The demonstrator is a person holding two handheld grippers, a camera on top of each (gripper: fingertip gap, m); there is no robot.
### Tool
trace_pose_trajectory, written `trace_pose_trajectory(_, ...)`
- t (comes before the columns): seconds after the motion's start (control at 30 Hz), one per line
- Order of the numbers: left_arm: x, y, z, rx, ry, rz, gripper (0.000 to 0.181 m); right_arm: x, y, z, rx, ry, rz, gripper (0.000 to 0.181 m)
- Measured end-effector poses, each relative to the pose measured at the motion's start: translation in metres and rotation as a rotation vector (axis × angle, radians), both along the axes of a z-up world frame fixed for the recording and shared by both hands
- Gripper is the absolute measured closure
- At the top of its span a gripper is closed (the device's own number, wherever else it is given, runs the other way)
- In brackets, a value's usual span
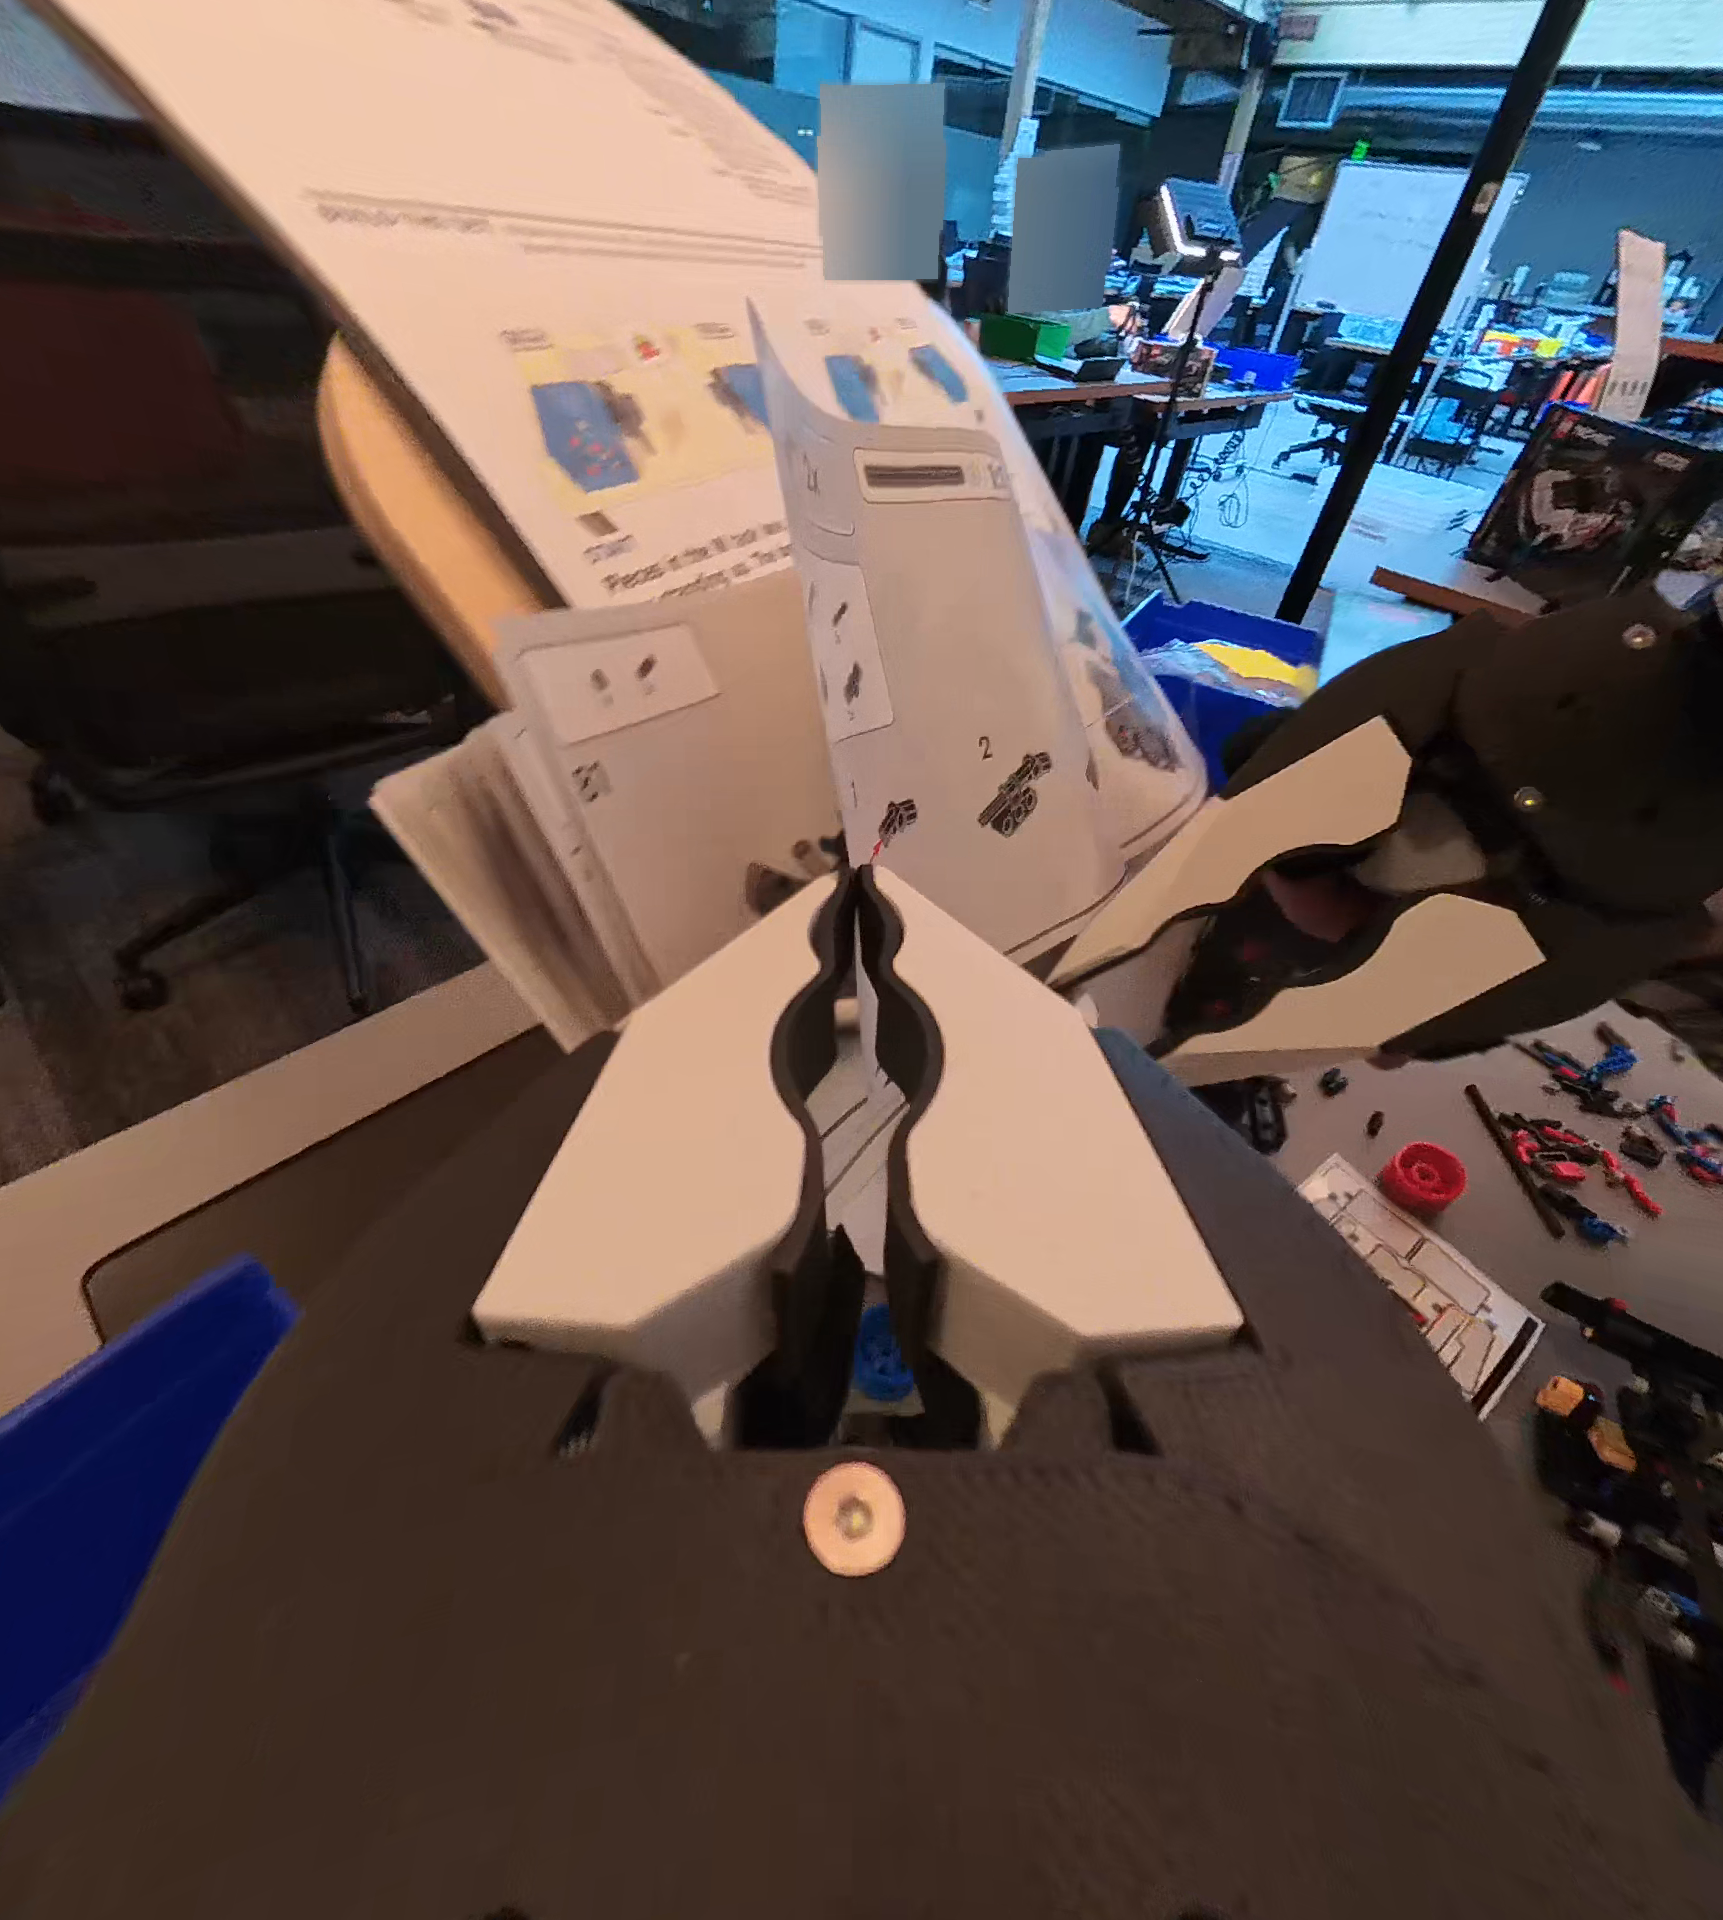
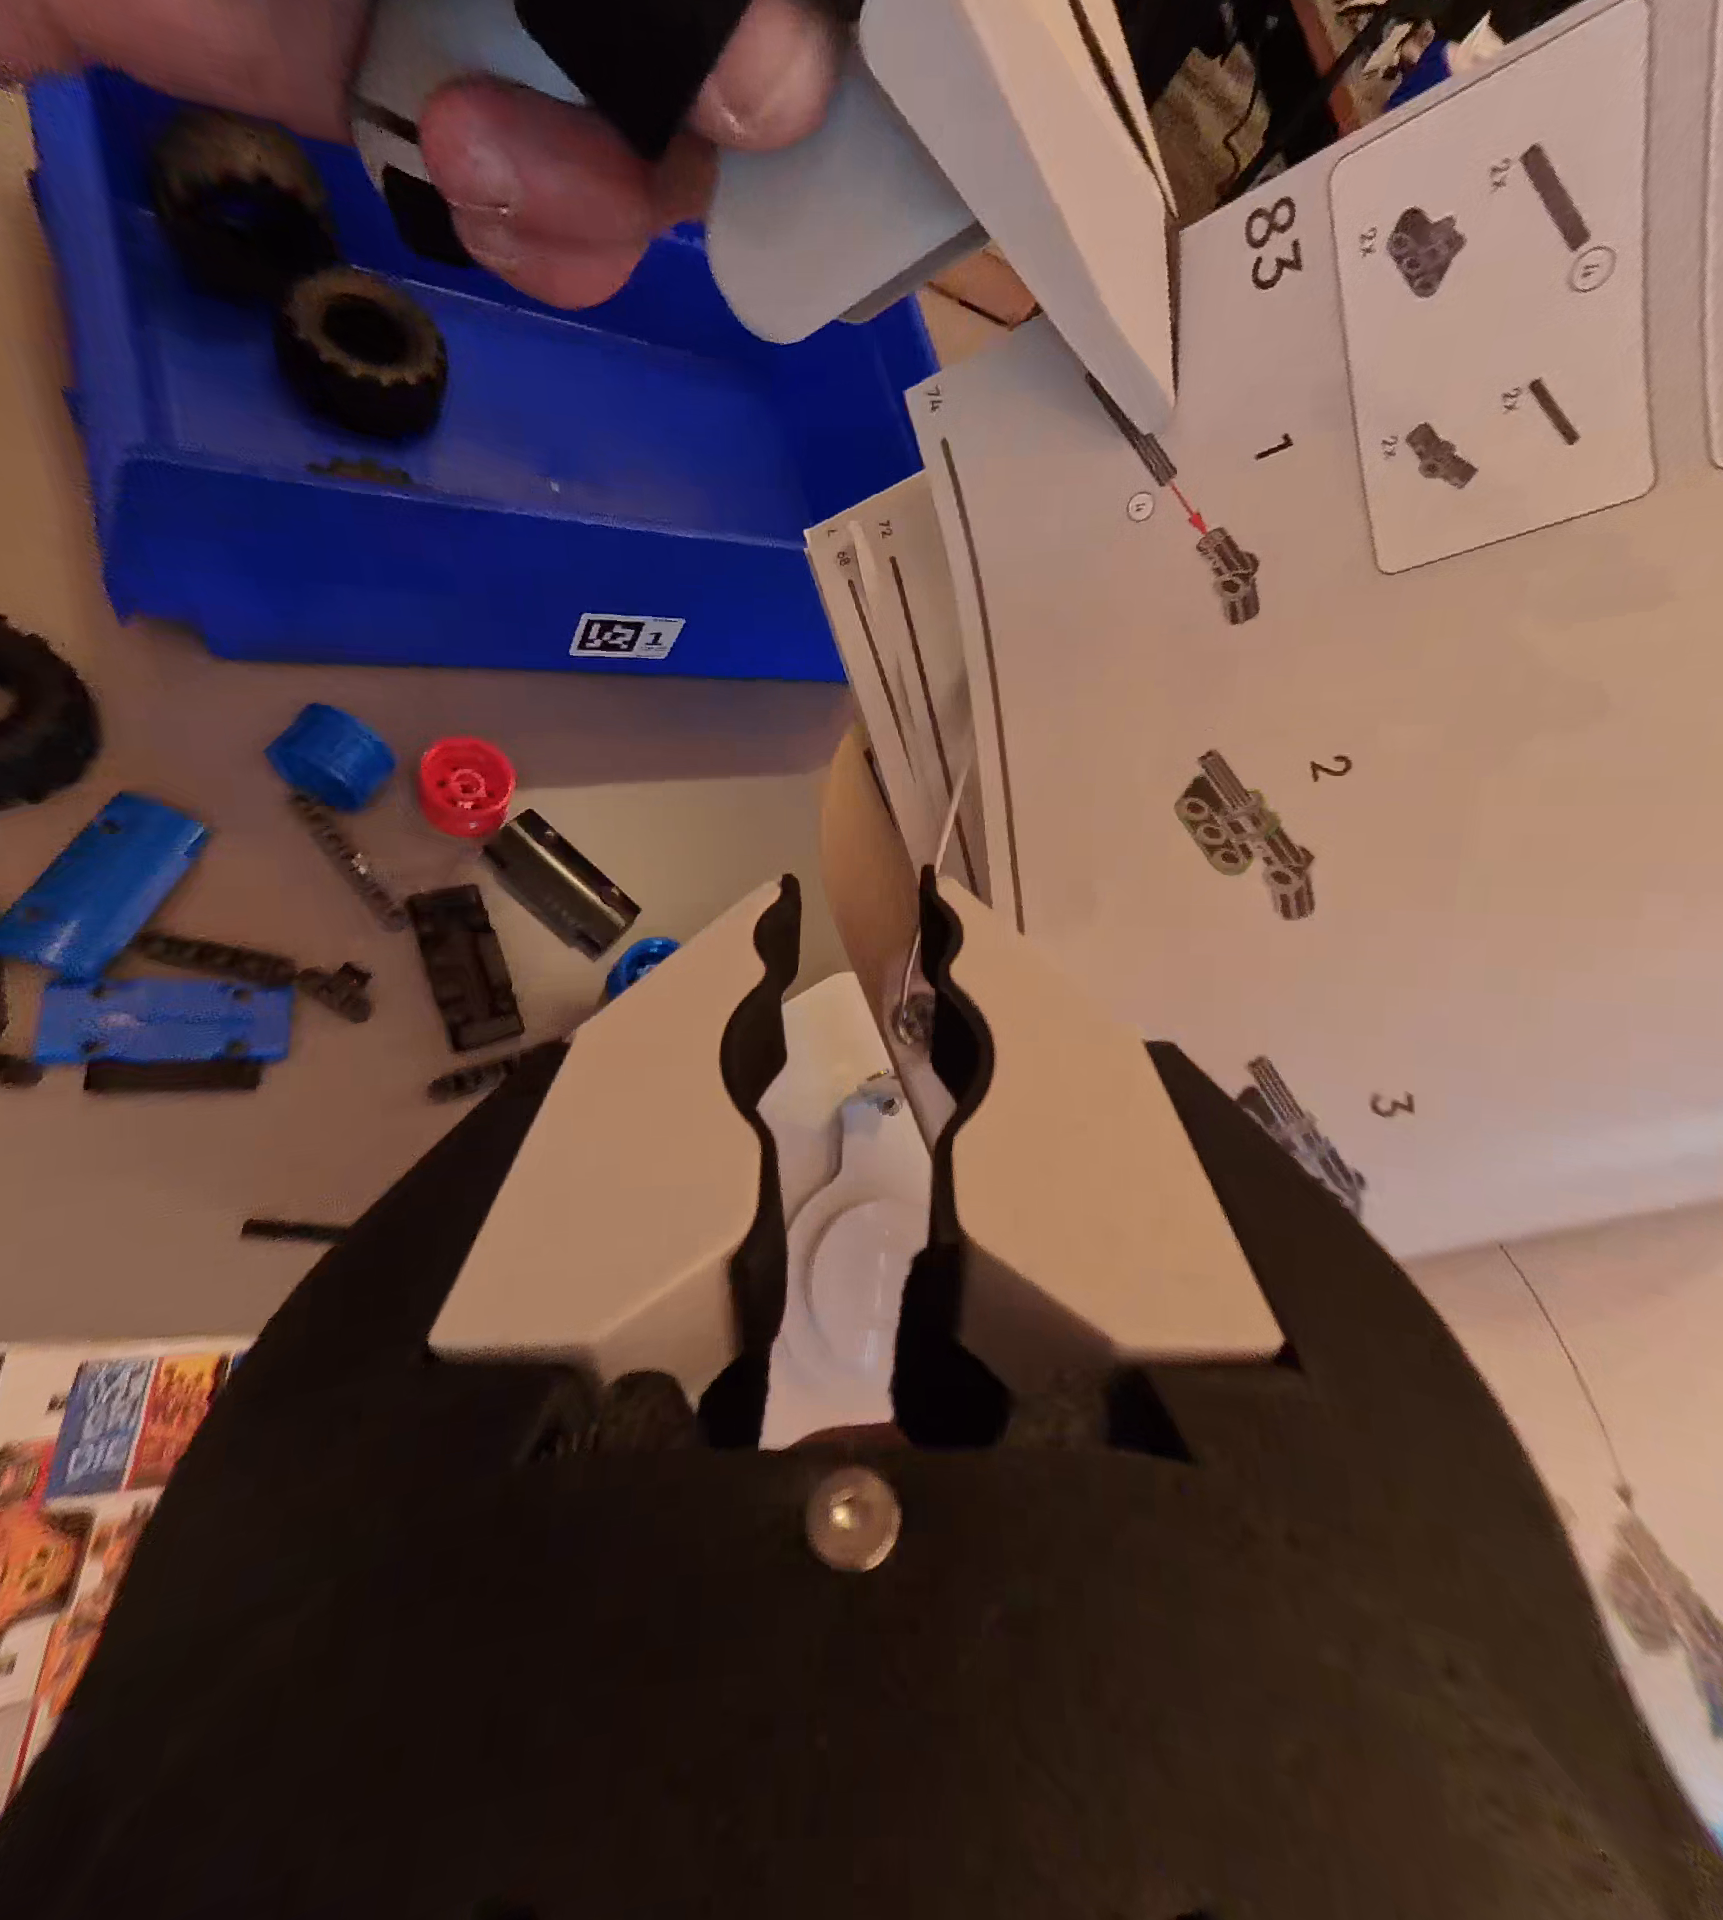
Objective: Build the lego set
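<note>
Open workshop-style lab: rows of cluttered workbenches (image 1: 1148, 390), a whiteboard (image 1: 1397, 234), light stands (image 1: 1184, 343), parts bins (image 1: 1262, 366).

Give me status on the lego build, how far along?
Early. Done: nothing visibly assembled. In hand: left hand-held gripper is pinching an instruction booklet page; right hand-held gripper is open, empty. Left: loose pieces lie scattered and tires sit in the blue bin.

White instruction booklet pages (image 2: 1356, 727) printed with grey and black part drawings. A bright blue bin (image 2: 483, 488) holding black knobbly tyres (image 2: 358, 348). Blue panels (image 2: 98, 883), a red wheel hub (image 2: 465, 784) and black beams (image 2: 462, 966) on a beige table (image 2: 680, 790).
</note>
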State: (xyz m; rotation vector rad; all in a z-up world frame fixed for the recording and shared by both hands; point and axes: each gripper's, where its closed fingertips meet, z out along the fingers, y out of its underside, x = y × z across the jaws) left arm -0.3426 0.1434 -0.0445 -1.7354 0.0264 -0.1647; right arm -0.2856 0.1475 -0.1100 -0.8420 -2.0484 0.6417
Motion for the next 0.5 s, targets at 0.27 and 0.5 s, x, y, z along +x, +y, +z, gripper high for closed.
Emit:
trace_pose_trajectory(0.27,-0.013,-0.003,-0.017,-0.021,-0.022,-0.011,0.181,-0.011,0.001,-0.004,0.039,0.001,0.008,0.181)
trace_pose_trajectory(0.5,-0.018,0.000,-0.026,-0.023,-0.047,0.001,0.181,-0.009,-0.001,-0.002,0.044,0.077,0.064,0.181)
